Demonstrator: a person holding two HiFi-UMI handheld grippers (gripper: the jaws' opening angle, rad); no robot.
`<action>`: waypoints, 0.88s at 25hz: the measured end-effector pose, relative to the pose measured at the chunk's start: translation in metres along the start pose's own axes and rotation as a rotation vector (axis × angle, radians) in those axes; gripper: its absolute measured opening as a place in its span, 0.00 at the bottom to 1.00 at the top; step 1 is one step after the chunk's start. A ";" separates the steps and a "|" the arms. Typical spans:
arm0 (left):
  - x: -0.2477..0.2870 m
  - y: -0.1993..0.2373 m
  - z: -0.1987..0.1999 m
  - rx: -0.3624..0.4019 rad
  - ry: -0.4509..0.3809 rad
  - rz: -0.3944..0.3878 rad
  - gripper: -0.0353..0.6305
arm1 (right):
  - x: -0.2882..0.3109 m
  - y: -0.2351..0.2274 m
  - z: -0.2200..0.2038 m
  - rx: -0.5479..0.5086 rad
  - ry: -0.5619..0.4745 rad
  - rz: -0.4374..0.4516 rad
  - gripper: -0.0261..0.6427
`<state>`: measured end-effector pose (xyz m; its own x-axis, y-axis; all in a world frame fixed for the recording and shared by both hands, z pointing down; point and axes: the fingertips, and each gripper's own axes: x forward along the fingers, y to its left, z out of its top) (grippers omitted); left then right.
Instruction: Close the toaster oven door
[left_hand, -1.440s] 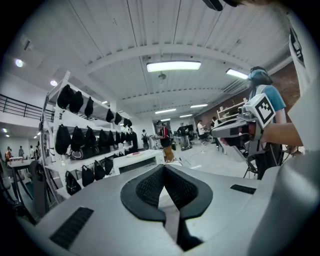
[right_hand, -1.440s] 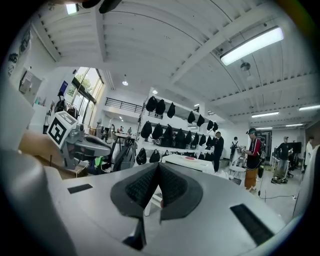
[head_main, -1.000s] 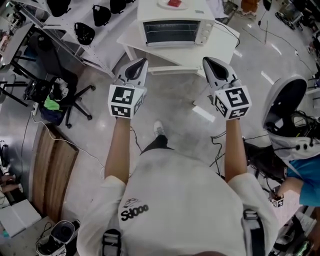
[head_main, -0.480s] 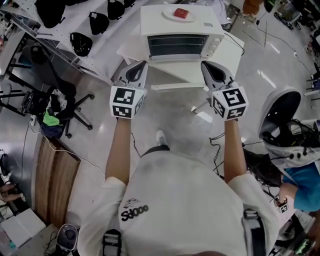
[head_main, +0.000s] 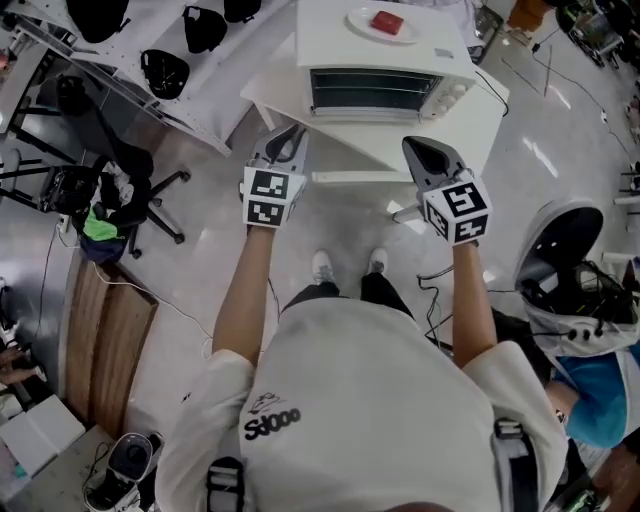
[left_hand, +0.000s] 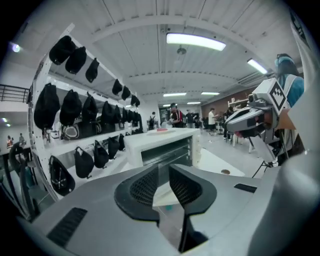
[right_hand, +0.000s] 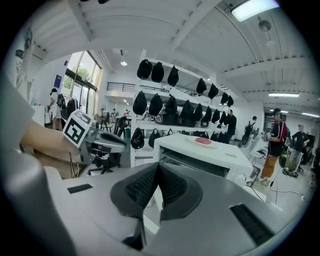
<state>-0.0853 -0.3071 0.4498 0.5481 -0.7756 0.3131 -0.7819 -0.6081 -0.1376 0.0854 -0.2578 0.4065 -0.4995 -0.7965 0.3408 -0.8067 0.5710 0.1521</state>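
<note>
While the toaster oven (head_main: 385, 55) sits on the bench (head_main: 482, 105) straight ahead, its dropped door (head_main: 365, 155) lies crosswise before both tools, about equally near. The left tool (head_main: 288, 138) has just been opening slightly and holds nothing; the right tool (head_main: 418, 148) is clenched and empty.

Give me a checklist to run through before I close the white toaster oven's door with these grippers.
1. Door of white toaster oven open, wanting closing: ok, racks show.
2. Left gripper free: ok; jaws have just been opening, slightly apart, nothing between.
3. Right gripper free: ok; jaws together, empty.
4. Grippers on the door: not ok; neither touches it.
5. Red item on round white plate atop oven, away from the door: ok.
</note>
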 end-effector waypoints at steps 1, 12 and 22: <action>0.005 0.000 -0.011 -0.014 0.027 0.004 0.19 | 0.004 -0.002 -0.004 0.015 0.005 0.013 0.05; 0.017 -0.050 -0.159 -0.216 0.339 0.042 0.26 | 0.034 -0.017 -0.076 0.101 0.136 0.166 0.05; 0.037 -0.086 -0.233 -0.421 0.414 -0.009 0.33 | 0.046 -0.013 -0.126 0.150 0.231 0.211 0.05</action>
<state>-0.0669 -0.2441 0.6926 0.4598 -0.5888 0.6647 -0.8749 -0.4288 0.2252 0.1129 -0.2770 0.5367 -0.5890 -0.5883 0.5540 -0.7395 0.6689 -0.0758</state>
